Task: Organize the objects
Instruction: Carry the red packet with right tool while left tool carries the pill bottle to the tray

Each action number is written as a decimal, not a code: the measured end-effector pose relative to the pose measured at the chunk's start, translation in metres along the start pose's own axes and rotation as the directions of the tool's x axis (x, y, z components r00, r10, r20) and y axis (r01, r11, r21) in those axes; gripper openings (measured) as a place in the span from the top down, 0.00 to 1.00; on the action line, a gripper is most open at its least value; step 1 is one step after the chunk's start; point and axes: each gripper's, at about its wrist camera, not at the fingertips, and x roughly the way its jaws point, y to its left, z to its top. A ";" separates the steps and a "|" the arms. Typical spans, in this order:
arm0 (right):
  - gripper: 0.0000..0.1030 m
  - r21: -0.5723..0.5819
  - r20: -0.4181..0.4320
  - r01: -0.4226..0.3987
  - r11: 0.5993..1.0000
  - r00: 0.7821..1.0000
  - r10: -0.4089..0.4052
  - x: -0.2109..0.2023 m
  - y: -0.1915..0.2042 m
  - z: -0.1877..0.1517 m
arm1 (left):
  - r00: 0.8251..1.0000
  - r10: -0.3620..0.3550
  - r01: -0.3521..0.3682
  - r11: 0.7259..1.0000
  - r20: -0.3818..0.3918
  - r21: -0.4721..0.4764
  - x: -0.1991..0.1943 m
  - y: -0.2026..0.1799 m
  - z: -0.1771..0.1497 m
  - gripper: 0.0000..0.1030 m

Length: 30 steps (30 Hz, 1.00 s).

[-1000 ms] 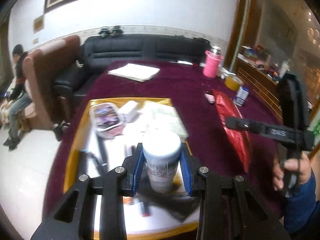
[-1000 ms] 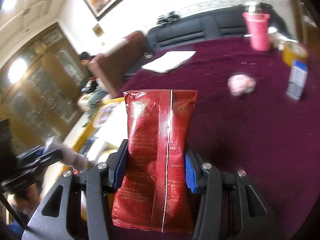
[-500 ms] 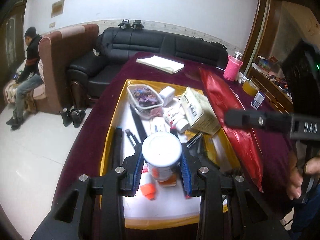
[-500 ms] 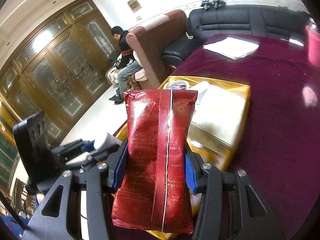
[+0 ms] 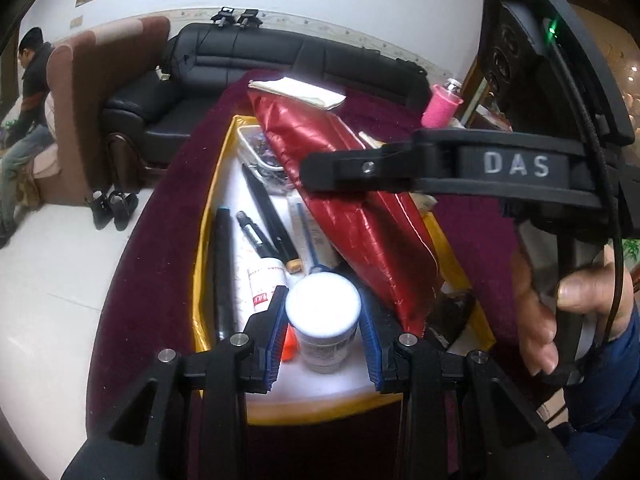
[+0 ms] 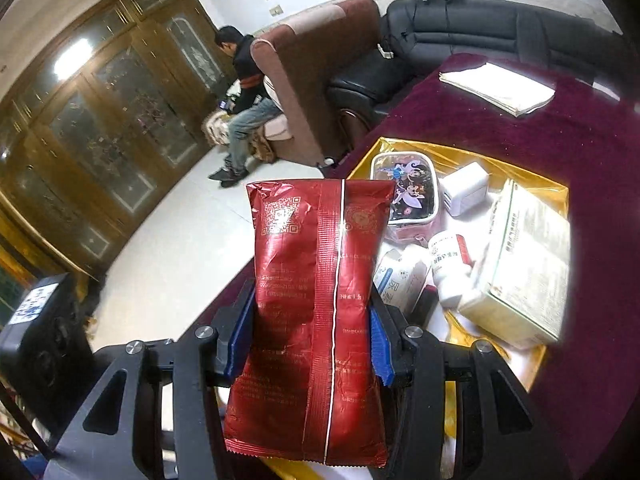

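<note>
Two grippers: both clamped on goods over the tray (image 5: pixel 202 240)
Left gripper (image 5: pixel 323 340): jaws squeeze white bottle (image 5: pixel 323 320), upright between pads
Right gripper (image 6: pixel 312 332): jaws pinch red pouch (image 6: pixel 320 300) mid-body, its top end poking forward

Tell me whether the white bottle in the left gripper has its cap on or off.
On. The white bottle, clamped in the left gripper, shows a smooth white cap covering its top, with no opening visible.

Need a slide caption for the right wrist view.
Right gripper clamps a red foil pouch above the gold tray.
</note>
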 end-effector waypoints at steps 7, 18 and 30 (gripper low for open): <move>0.54 0.049 -0.029 0.058 0.997 0.998 -0.057 0.022 -0.013 0.006 | 1.000 -0.015 0.016 0.999 0.009 -0.033 0.007 0.008 0.004 0.70; 0.54 0.058 -0.048 0.117 0.992 0.992 -0.114 0.037 -0.016 0.010 | 1.000 -0.024 0.024 0.996 -0.002 -0.083 0.020 0.021 0.008 0.67; 0.53 -0.053 -0.053 0.204 0.978 0.977 -0.207 0.047 -0.003 0.010 | 0.996 0.088 -0.088 0.996 0.028 -0.022 0.016 0.007 -0.001 0.63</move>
